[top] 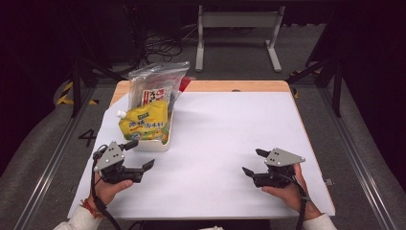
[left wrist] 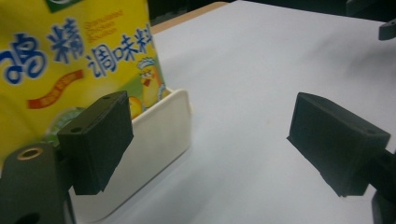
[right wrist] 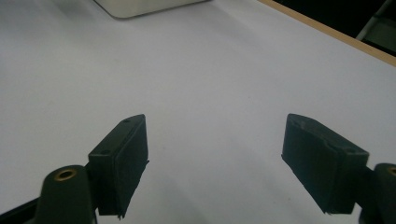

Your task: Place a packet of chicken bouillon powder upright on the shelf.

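High view: a wooden table covered with a white sheet; near its far left corner, a cream rectangular plastic tray holding a yellow seasoning pouch with blue lettering leaned against a clear plastic bag of packets standing behind it. Close to the near left edge, the left gripper, held in a hand, jaws spread wide with nothing between them, just beside the tray's near end and not touching it. Near the near right edge, well apart from the tray, the right gripper, held in the other hand, jaws likewise spread and empty, pointing toward the table's middle. Left gripper view: two black jaws parted wide above the white sheet, the left-hand one in front of the cream tray's corner, the yellow pouch rising from the tray behind it; no contact visible. Right gripper view: black jaws released and far apart over the bare white sheet, a cream tray corner at the top, the table's wooden edge at the upper right.
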The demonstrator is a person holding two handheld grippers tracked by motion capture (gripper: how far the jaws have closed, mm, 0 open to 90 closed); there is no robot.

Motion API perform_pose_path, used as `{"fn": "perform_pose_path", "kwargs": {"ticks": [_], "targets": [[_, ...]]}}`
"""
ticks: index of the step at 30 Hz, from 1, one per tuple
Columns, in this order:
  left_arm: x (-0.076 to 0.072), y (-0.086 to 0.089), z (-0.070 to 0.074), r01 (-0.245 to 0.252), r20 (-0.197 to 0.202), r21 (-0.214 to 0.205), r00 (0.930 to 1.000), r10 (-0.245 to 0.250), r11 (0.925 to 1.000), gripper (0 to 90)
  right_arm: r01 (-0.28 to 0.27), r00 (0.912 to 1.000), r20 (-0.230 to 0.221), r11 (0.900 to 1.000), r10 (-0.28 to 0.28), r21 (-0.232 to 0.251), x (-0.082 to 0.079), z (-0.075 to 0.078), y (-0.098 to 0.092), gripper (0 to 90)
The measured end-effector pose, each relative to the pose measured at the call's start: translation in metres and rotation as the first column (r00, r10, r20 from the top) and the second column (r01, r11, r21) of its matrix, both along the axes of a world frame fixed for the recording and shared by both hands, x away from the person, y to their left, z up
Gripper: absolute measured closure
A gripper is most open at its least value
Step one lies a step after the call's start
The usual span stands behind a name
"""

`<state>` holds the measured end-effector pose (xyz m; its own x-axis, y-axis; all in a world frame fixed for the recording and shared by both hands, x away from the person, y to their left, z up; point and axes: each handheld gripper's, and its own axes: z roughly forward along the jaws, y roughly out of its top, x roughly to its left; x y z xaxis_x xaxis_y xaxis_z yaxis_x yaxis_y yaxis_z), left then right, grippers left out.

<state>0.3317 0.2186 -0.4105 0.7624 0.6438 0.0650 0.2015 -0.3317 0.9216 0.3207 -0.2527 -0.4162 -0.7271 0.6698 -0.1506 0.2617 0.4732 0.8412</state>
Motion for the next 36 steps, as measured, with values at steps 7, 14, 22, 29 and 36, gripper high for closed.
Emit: {"fn": "perform_pose_path", "kwargs": {"ticks": [7, 14, 22, 29, 36], "targets": [[-0.001, -0.012, -0.002, 0.048, -0.008, 0.015, 0.9988, -0.048, 0.9987, 13.6, 0.016, 0.9998, 0.007, 0.9998, -0.016, -0.014, -0.003, -0.001, -0.003, 19.3], [-0.001, -0.028, -0.005, 0.094, -0.016, 0.045, 0.9955, -0.094, 0.9945, 12.9, 0.028, 0.9996, 0.006, 0.9994, -0.028, -0.019, -0.006, -0.002, -0.008, 18.1], [-0.006, -0.049, -0.011, 0.154, -0.030, 0.088, 0.9880, -0.151, 0.9842, 11.8, 0.056, 0.9984, 0.000, 0.9983, -0.056, -0.019, -0.011, -0.005, -0.017, 17.1], [-0.009, -0.062, -0.018, 0.190, -0.053, 0.102, 0.9812, -0.185, 0.9765, 11.5, 0.057, 0.9983, 0.019, 0.9976, -0.056, -0.040, -0.017, -0.008, -0.021, 17.1], [-0.011, -0.074, -0.027, 0.228, -0.078, 0.140, 0.9726, -0.219, 0.9635, 11.1, 0.062, 0.9980, 0.016, 0.9962, -0.062, -0.061, -0.022, -0.013, -0.029, 16.9]]}}
